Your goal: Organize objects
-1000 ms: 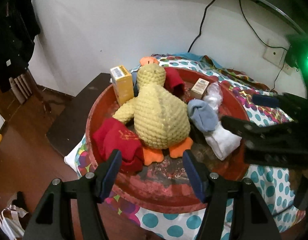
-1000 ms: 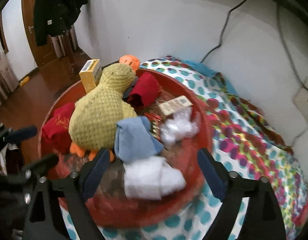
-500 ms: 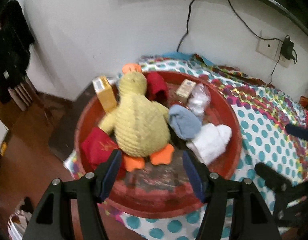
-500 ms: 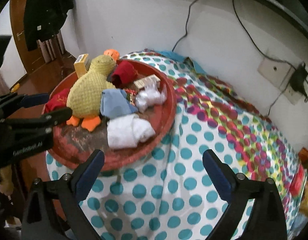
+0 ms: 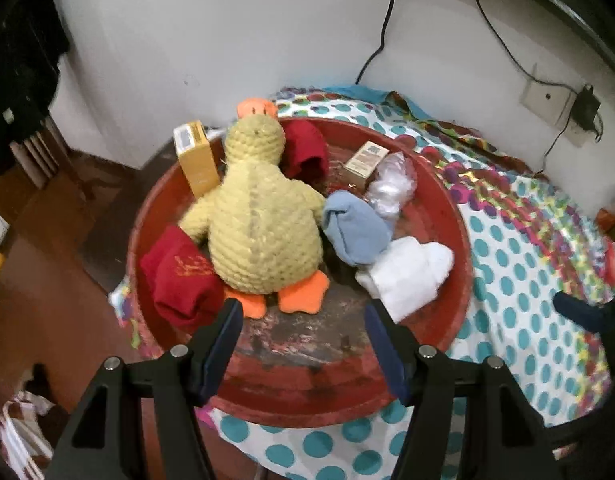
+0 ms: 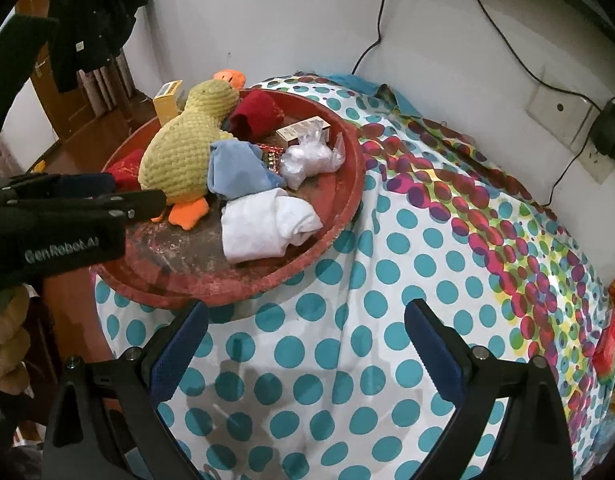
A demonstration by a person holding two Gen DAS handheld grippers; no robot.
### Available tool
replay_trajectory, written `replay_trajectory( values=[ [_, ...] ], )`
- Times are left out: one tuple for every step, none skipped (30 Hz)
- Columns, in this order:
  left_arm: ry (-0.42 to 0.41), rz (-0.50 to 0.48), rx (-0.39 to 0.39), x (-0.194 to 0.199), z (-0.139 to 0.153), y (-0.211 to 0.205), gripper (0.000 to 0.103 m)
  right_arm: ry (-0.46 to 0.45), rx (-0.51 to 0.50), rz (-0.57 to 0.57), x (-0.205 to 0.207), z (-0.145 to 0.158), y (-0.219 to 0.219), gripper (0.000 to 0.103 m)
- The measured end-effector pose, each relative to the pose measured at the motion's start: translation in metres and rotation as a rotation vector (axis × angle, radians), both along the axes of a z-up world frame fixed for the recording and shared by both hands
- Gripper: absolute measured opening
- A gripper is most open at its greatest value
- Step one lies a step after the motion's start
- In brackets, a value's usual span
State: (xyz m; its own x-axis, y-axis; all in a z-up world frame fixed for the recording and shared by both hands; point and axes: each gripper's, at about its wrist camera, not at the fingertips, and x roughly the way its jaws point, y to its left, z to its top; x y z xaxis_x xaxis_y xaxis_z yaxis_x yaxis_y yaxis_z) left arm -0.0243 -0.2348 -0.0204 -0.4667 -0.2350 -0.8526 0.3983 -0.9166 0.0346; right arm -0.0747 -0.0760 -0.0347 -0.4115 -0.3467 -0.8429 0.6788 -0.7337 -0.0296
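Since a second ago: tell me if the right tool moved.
Yes. The right tool has pulled back and to the right: it was over the red tray by the white sock; now it hangs open over the dotted cloth.

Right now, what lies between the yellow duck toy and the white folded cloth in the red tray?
A rolled blue cloth lies between the yellow duck toy and the white folded cloth; both wrist views show it.

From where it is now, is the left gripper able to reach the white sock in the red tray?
Probably yes. The left gripper is open and empty over the near rim of the red tray. The white sock lies uncovered just beyond its right finger, with only the blue sock touching its far side.
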Motion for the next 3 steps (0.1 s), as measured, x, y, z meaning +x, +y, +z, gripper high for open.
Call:
replay_trajectory(
  values=[
    [-0.001,-0.007,-0.016,-0.0005,0.0006,0.0025,0.065,0.004,0.004,0.002,0.0008,0.0008,-0.0013,0.098],
    [-0.001,-0.012,-0.023,-0.0002,0.0014,0.0042,0.065,0.01,0.009,0.0,0.0017,0.0018,-0.0022,0.098],
    [-0.006,-0.018,-0.031,0.0,0.0017,0.0061,0.065,0.015,0.011,0.0,0.0022,0.0026,-0.0026,0.098]
  ],
)
